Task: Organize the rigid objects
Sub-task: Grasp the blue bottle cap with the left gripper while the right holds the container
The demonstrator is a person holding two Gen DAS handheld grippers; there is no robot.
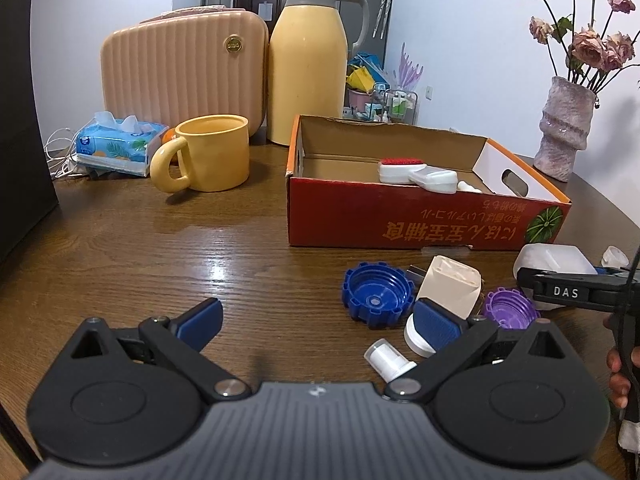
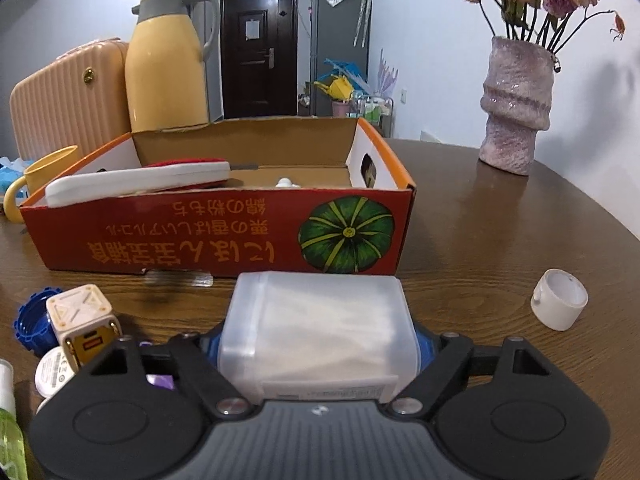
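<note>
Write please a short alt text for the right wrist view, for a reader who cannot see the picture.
The right gripper has its jaws around a translucent plastic box on a wooden table, just in front of an open red cardboard box. A white brush lies inside that box; a white cap sits to the right, a pink vase behind.

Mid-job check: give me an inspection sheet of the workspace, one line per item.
Surface: brown wooden table, glossy.
Job's things: red cardboard box holds a white brush; translucent plastic box sits between the right gripper's pads; blue cap, purple cap, beige charger, white cap lie loose in front of the box.
Clutter: yellow mug, yellow jug, tissue pack, pink case, vase.
Grippers: left gripper open, empty; right gripper around the plastic box.
Cables: white cables beside the tissues.
Surroundings: dark door, white walls.
</note>
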